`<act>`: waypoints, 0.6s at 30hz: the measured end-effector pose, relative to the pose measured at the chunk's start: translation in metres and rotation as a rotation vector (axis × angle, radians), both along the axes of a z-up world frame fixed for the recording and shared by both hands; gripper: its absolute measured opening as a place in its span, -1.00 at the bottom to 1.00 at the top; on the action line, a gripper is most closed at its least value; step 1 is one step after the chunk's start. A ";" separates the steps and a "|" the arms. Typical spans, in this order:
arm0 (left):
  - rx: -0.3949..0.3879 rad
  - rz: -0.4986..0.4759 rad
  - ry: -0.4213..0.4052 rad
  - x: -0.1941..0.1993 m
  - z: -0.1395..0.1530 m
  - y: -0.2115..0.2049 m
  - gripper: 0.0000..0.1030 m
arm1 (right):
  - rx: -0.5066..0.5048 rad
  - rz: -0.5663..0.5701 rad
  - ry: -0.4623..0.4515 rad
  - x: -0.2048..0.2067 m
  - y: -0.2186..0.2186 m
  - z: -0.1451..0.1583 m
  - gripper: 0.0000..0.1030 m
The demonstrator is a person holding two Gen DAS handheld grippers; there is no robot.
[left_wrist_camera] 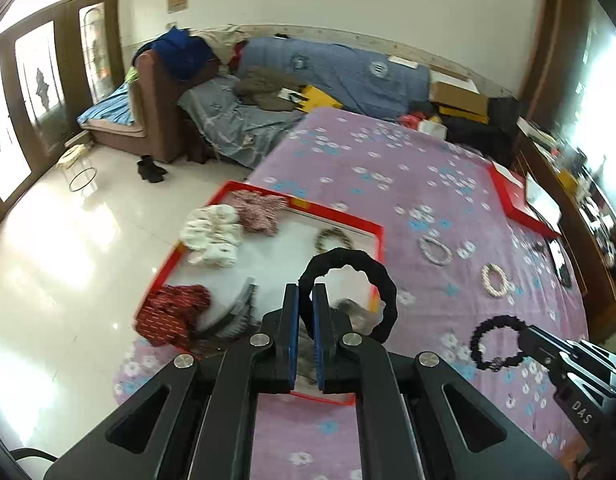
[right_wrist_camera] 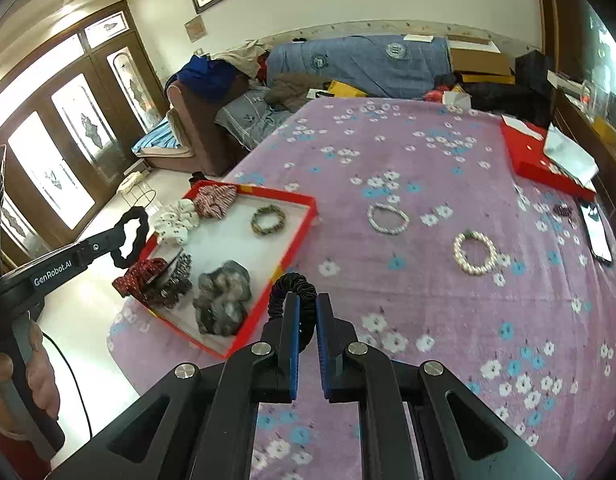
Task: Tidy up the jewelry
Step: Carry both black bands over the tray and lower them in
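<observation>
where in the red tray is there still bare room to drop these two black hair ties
The tray is bare in its middle, between the white scrunchie, the beaded bracelet and the grey scrunchie. Its left edge is crowded: striped scrunchie, white one, red patterned scrunchie, dark hair clip.

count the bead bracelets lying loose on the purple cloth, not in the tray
2: a white bead bracelet nearer the red tray, and a larger pearl bracelet to its right, both flat on the purple cloth. Others may lie hidden.
</observation>
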State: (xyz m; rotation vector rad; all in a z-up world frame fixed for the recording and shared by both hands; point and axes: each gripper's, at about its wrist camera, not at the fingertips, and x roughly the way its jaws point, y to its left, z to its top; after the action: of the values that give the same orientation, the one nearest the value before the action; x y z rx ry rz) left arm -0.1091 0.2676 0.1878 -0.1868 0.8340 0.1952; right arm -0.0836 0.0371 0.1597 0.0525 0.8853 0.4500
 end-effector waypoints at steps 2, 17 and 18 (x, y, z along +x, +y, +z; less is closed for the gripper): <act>0.002 0.034 0.003 0.000 0.000 0.020 -0.88 | 0.000 0.005 -0.005 0.002 0.009 0.003 -0.82; -0.028 0.105 0.057 -0.007 -0.021 0.099 -0.88 | -0.034 0.102 -0.019 0.019 0.086 0.017 -0.82; -0.031 0.102 0.060 -0.007 -0.022 0.101 -0.88 | -0.036 0.107 -0.018 0.020 0.091 0.018 -0.82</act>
State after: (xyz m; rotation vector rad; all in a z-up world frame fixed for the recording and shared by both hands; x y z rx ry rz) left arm -0.1158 0.3683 0.1655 -0.2537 0.8884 0.2852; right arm -0.0640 0.1278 0.1775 -0.0317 0.8808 0.5333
